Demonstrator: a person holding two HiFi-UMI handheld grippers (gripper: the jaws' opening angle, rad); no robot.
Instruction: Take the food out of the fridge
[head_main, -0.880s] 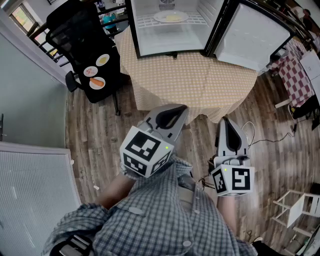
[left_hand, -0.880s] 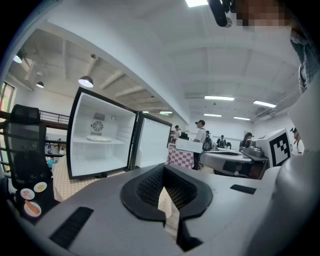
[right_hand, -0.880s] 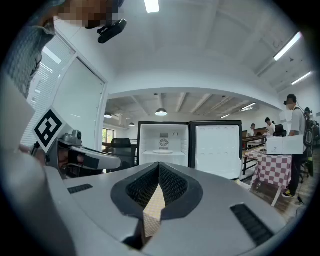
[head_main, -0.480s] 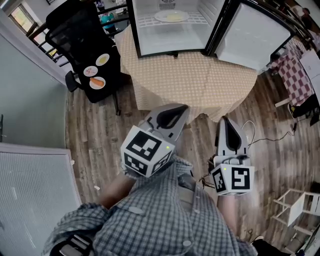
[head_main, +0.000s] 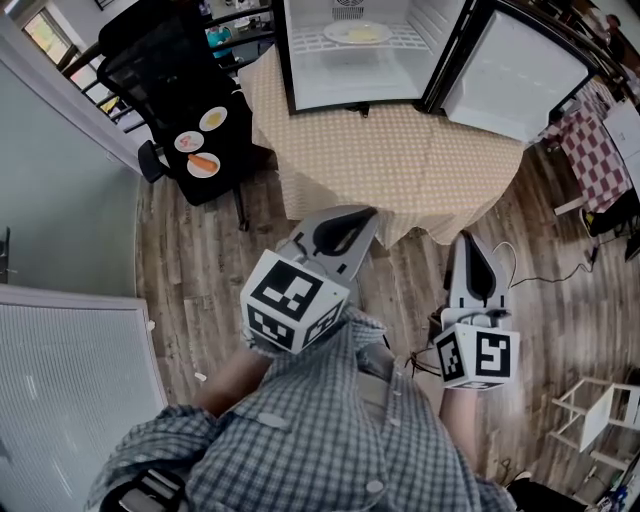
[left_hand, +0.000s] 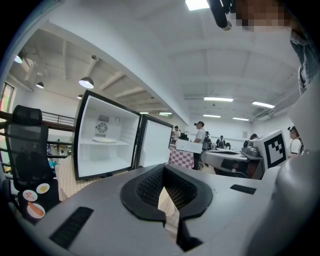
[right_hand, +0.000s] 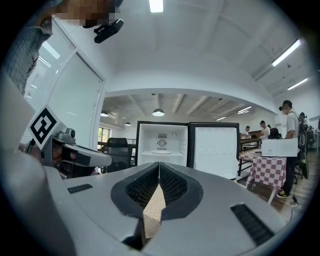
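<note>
Head view first, my colleague asks: is anything out of the fridge yet?

Me: Not in my claws. The fridge (head_main: 350, 85) stands at the far edge of the bench (head_main: 400, 150) with its door (head_main: 515, 75) swung wide. One plate (head_main: 352, 33) of food sits on the shelf inside. I hold the left claw (head_main: 352, 218) and the right claw (head_main: 470, 248) low, off the bench's near edge and well apart from the fridge. Off the bench's left edge, three plates (head_main: 188, 141) lie on a black chair (head_main: 160, 70). I cannot tell whether they came from the fridge.

Colleague: Left gripper view?

Me: My left claw (left_hand: 164, 170) is clenched with nothing between its jaws. Beyond it the plate (left_hand: 104, 140) rests on the shelf, and the space below the shelf looks bare.

Colleague: Right gripper view?

Me: Much the same. The right claw (right_hand: 159, 166) is clenched and empty, aimed at the open fridge (right_hand: 162, 159). I judge the door step done. Reaching in, gripping that plate and carrying it out are all left.
</note>
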